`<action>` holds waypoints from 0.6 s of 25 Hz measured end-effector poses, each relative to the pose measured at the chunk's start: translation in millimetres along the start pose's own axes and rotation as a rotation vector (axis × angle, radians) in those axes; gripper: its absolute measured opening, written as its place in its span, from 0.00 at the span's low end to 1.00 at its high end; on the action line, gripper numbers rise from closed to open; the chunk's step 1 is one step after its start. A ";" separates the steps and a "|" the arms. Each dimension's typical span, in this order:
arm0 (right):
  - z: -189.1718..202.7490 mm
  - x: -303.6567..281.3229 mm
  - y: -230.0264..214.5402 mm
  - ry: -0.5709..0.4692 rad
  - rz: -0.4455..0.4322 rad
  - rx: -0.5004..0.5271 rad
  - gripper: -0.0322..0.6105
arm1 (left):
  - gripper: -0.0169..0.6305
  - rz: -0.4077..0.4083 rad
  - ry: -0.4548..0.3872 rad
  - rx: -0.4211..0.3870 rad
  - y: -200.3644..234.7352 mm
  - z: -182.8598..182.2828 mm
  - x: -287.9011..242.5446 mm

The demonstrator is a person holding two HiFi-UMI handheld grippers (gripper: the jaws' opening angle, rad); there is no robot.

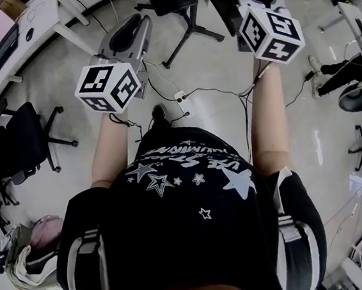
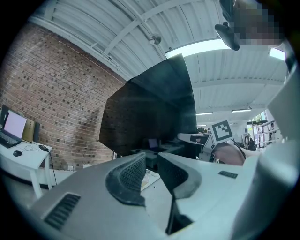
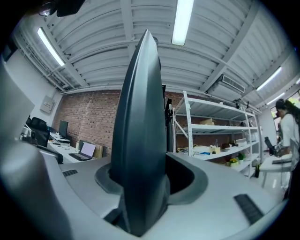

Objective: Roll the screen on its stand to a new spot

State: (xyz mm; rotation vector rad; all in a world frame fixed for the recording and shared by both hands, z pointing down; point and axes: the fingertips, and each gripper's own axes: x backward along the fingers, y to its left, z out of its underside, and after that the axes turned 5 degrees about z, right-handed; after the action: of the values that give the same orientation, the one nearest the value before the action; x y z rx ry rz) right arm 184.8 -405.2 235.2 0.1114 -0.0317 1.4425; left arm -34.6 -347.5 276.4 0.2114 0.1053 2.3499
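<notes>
Right gripper view is showing the right gripper (image 3: 146,183) clamping the screen (image 3: 139,112) by its edge — likely top-heavy, rigid and fragile, so frame-holding is suiting it; the left gripper (image 2: 151,169) is gaping empty.

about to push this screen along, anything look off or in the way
Loose cables and a small white plug block lie across the floor just by the stand's legs; it might snag on them. Nothing else stands out.

The dark, thin screen (image 3: 140,140) stands upright on its black splay-legged stand (image 1: 192,21).
</notes>
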 end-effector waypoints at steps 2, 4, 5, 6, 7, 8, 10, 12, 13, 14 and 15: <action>-2.3 9.0 -2.0 0.004 -0.001 0.000 0.38 | 0.17 0.000 -0.004 0.002 -10.3 -1.1 3.7; -3.9 21.6 -6.3 0.002 0.000 -0.001 0.38 | 0.17 0.001 -0.011 0.004 -22.5 -0.4 8.4; -4.5 29.4 -8.9 -0.001 0.001 -0.002 0.38 | 0.17 0.001 -0.014 0.005 -29.4 0.8 10.9; -5.0 37.8 -11.7 -0.003 0.003 -0.002 0.38 | 0.17 0.000 -0.016 0.006 -36.7 2.5 13.4; -5.5 46.4 -14.8 -0.005 0.005 -0.003 0.38 | 0.17 0.000 -0.017 0.008 -44.3 4.5 15.5; -5.9 54.8 -18.1 -0.006 0.007 -0.003 0.38 | 0.17 0.001 -0.016 0.011 -51.7 6.7 17.1; -6.3 69.5 -24.7 -0.004 0.014 -0.002 0.38 | 0.17 0.004 -0.011 0.017 -64.6 11.1 18.3; -6.6 80.2 -29.1 -0.002 0.021 -0.001 0.38 | 0.17 0.009 -0.003 0.021 -73.8 14.8 17.2; -6.4 84.8 -30.4 -0.001 0.024 0.000 0.38 | 0.17 0.013 0.001 0.022 -78.1 16.3 16.5; -5.7 89.5 -31.7 0.001 0.026 0.000 0.38 | 0.17 0.018 0.006 0.023 -82.5 17.5 16.1; -5.0 94.5 -33.3 0.003 0.027 0.001 0.38 | 0.17 0.024 0.010 0.021 -87.1 18.1 15.8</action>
State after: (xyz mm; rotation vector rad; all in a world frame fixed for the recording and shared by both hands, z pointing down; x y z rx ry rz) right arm 229.8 -315.5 236.8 0.1098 -0.0300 1.4701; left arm 18.0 -274.5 284.1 0.2125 0.1327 2.3744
